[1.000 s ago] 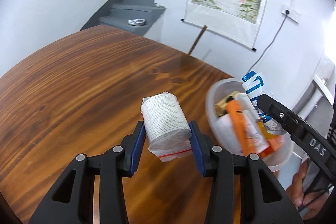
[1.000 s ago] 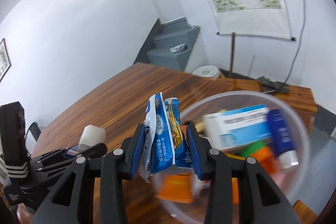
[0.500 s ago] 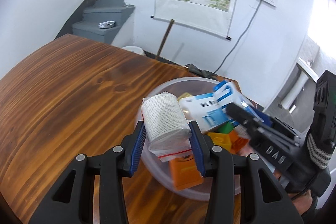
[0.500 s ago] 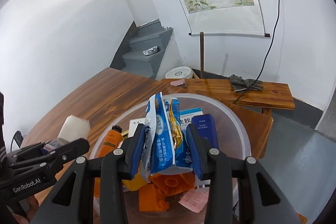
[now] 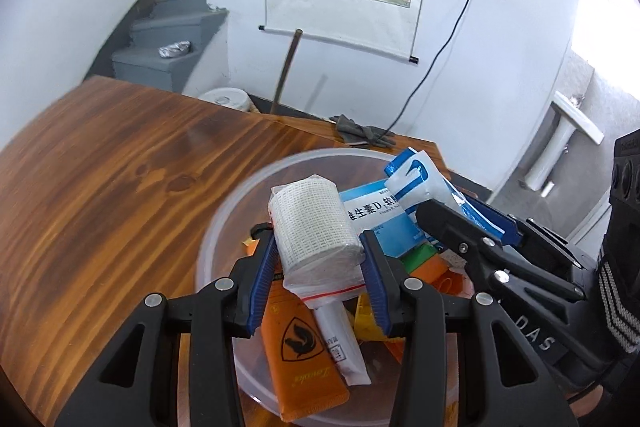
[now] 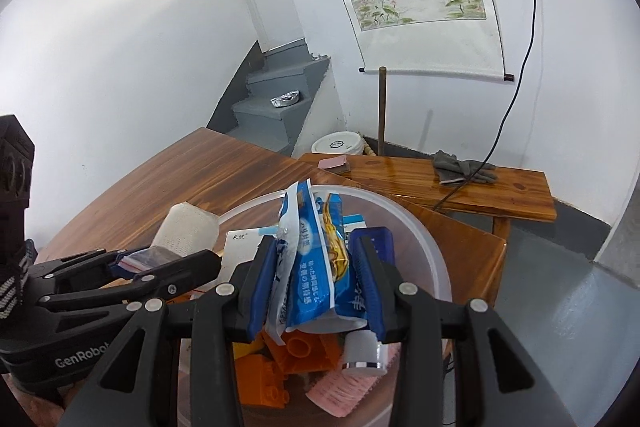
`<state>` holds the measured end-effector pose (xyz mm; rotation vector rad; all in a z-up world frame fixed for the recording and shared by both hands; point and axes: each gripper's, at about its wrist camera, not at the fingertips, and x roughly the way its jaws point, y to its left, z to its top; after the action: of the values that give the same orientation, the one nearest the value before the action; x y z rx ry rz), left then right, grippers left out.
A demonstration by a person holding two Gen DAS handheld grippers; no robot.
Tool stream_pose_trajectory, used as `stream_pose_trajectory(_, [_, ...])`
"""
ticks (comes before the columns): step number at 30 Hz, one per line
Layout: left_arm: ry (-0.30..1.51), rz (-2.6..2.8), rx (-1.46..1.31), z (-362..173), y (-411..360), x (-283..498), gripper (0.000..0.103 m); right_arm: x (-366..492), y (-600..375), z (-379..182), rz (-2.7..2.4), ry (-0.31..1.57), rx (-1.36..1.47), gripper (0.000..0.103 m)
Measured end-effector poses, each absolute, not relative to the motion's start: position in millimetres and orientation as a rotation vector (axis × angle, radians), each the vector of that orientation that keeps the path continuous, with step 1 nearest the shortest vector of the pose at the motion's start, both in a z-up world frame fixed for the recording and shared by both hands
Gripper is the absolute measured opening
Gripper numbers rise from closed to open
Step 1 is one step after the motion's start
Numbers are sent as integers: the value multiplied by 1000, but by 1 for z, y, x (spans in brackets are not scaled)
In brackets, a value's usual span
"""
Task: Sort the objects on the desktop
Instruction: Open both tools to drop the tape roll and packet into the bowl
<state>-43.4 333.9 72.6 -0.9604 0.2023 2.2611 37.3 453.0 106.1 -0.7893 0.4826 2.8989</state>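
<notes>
My left gripper [image 5: 318, 263] is shut on a white gauze bandage roll [image 5: 316, 227] in a clear bag and holds it above the translucent plastic bowl [image 5: 224, 219]. My right gripper [image 6: 316, 287] is shut on a blue and white snack packet [image 6: 312, 259], also over the bowl [image 6: 420, 227]. Each gripper shows in the other's view: the right gripper [image 5: 460, 215] at the right with the packet [image 5: 416, 183], the left gripper [image 6: 168, 259] at the left with the roll [image 6: 186, 229]. Inside the bowl lie an orange tube [image 5: 300, 355], a blue and white medicine box [image 5: 372, 211], orange toy bricks [image 6: 292, 355] and a pink card [image 6: 344, 387].
The bowl sits near the corner of a brown wooden table [image 5: 100, 187]. Beyond it stands a wooden bench [image 6: 460, 191] with a grey glove [image 6: 460, 167] and a black cable. A white bucket [image 6: 340, 145], grey stairs and a hanging scroll painting are behind.
Both grippers have moved over the bowl with their loads still held. The bowl has gone from the side of each view to directly under the fingers.
</notes>
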Motion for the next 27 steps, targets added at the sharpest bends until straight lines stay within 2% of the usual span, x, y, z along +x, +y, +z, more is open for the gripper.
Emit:
stream_pose_trajectory(4, [159,2244,-966,74,329,-43,63,38,457,105,2914,513,-777,46])
stream_pose_trajectory(6, [116,2249,-964,75,323,-42,67,39,458,105,2917,535,-774,46])
stream_pose_trajectory(24, [153,2395,-892,90,292,-21,68,42,424,100,2968,362,-859,47])
stream_pose_trajectory(27, [188,2424,-877,91,289,-18,68,45,423,101,2968,388,-876,47])
